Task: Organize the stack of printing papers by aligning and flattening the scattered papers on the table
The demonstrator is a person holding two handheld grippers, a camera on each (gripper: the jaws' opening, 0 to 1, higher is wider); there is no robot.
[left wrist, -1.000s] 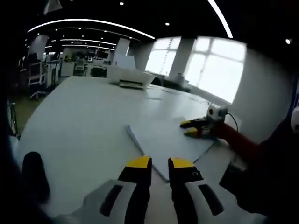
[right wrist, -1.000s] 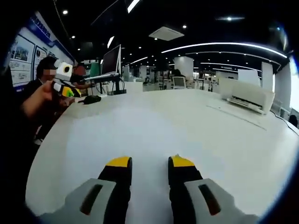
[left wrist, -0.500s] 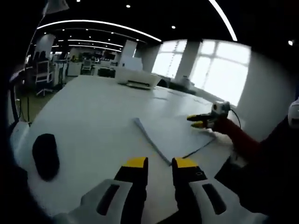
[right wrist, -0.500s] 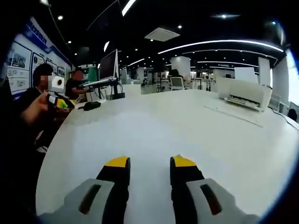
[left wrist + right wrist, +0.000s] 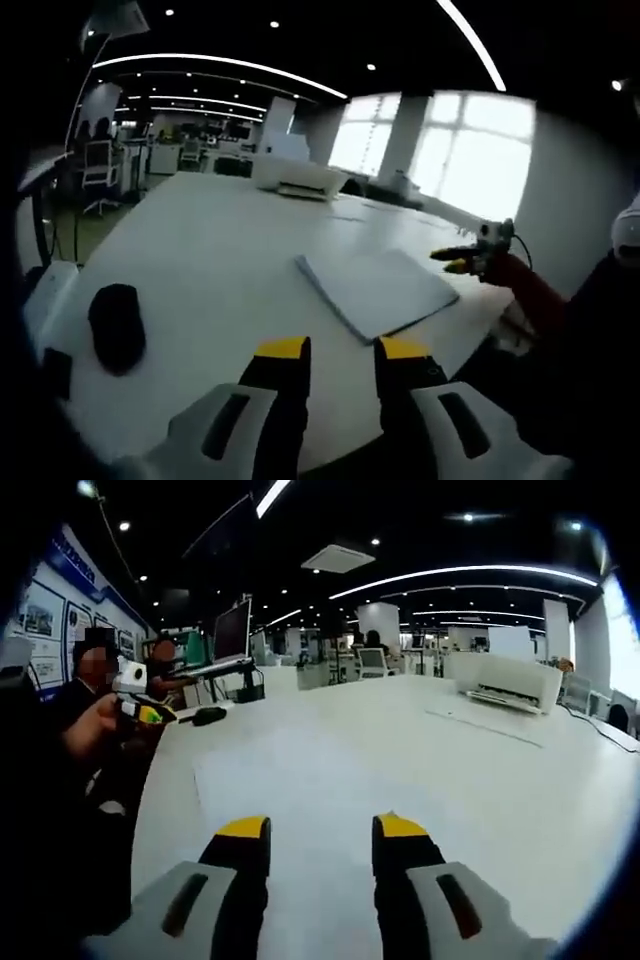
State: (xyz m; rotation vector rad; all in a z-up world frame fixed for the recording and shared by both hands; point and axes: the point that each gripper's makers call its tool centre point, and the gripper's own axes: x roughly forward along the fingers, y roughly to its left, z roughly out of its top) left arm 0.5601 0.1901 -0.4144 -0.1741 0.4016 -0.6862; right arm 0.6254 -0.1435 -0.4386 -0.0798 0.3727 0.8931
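- White table (image 5: 200, 250) spreads wide through an open office.
- Left gripper (image 5: 337, 352): jaws apart, empty.
- Right gripper (image 5: 321, 830): jaws apart, empty.
- Neat white paper stack (image 5: 375, 290) lies flat ahead of the left jaws.
- Black computer mouse (image 5: 116, 325) sits well left of the stack.
- White printer (image 5: 297, 176) stands far back.

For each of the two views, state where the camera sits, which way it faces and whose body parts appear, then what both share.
Left gripper view: rides the left gripper, facing across the white table at the paper stack; the right gripper and a sleeve enter from the right.
Right gripper view: rides the right gripper, facing over the table toward a monitor; the left gripper and a hand show at left.
Shared: table, printer.
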